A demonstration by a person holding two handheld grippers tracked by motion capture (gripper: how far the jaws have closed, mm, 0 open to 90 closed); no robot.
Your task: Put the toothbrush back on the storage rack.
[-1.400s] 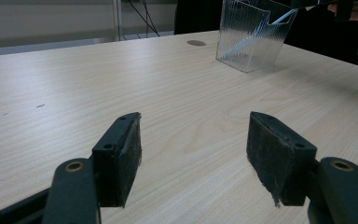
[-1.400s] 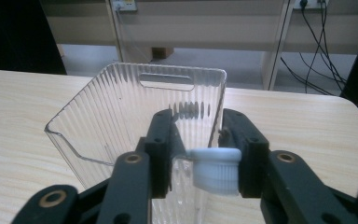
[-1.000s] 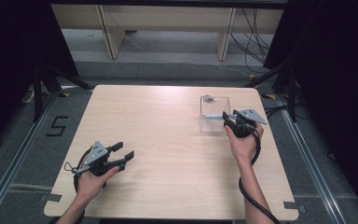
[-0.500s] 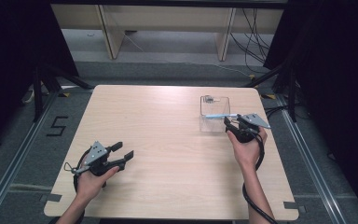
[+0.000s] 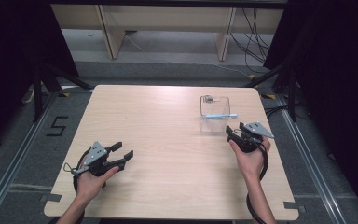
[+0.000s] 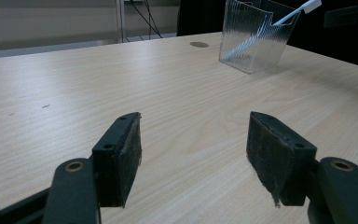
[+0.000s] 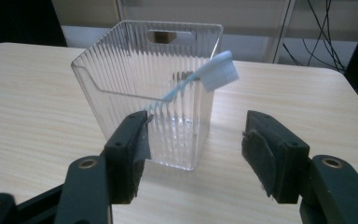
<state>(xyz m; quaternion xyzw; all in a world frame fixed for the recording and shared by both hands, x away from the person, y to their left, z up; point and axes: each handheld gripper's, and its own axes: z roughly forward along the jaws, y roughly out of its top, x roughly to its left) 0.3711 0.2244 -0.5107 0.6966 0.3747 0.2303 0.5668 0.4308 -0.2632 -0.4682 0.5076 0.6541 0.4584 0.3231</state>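
On the pale wooden worktop a ribbed clear container holds a blue toothbrush — probably leaning on its rim. The right hand-held gripper, jaws just opening, stands released near it; the left hand-held gripper gapes empty.

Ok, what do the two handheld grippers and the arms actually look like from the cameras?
Both the left gripper and the right gripper are black, each topped by a grey three-cornered plate, with a black cable looping back from each. The jaws are black blocks with dark, worn pads. The forearms are bare, with no sleeves in view.
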